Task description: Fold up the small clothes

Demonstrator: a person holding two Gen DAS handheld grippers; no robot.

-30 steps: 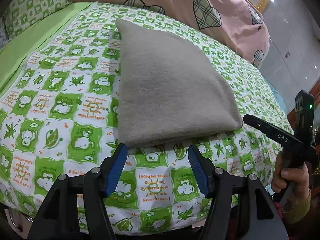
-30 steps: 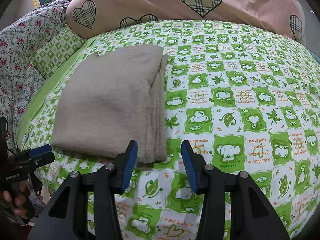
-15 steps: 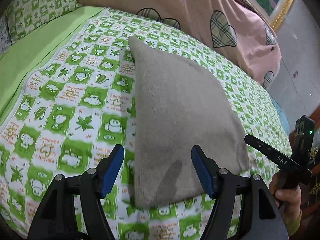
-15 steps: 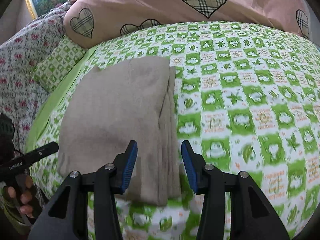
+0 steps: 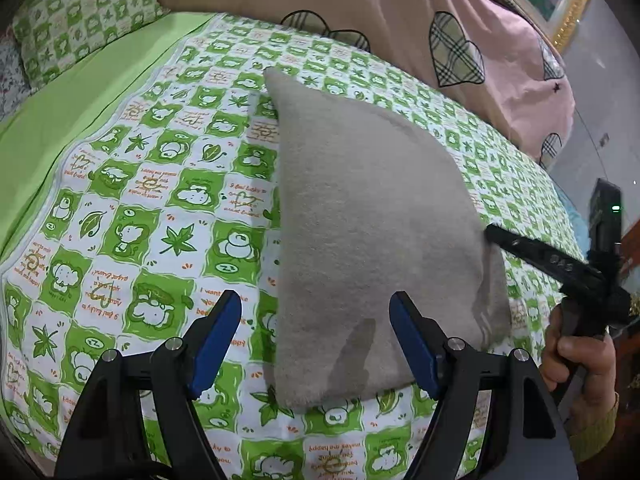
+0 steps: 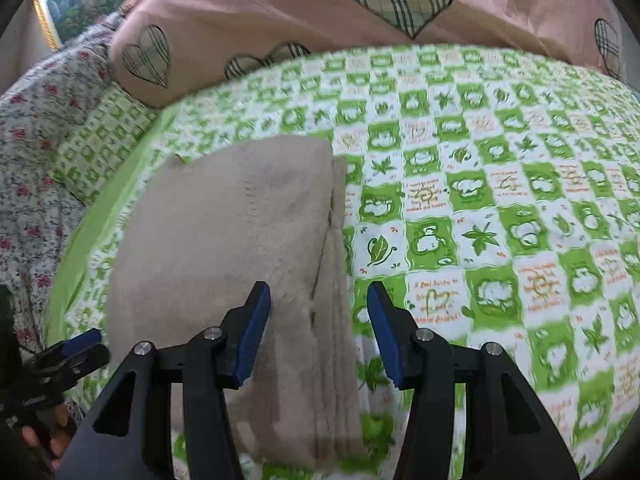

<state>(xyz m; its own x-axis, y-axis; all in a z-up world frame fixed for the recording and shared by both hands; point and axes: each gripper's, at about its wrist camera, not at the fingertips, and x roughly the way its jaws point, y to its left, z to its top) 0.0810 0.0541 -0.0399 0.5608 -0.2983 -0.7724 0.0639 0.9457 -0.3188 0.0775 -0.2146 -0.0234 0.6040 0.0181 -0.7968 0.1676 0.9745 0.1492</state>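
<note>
While both hand-held grippers gape wide — folded beige cloth (image 5: 372, 232), green-checked bedsheet (image 5: 132, 200), pink quilt (image 6: 280, 8).

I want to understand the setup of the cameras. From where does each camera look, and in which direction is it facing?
Left wrist: sits on the left gripper, looking forward over the folded grey garment on the green bedsheet; its open blue fingers show, with the right gripper at the right edge.
Right wrist: sits on the right gripper, over the garment's layered edge; its open fingers show, the left gripper at lower left.
Shared: garment, bedsheet, pink duvet.
</note>
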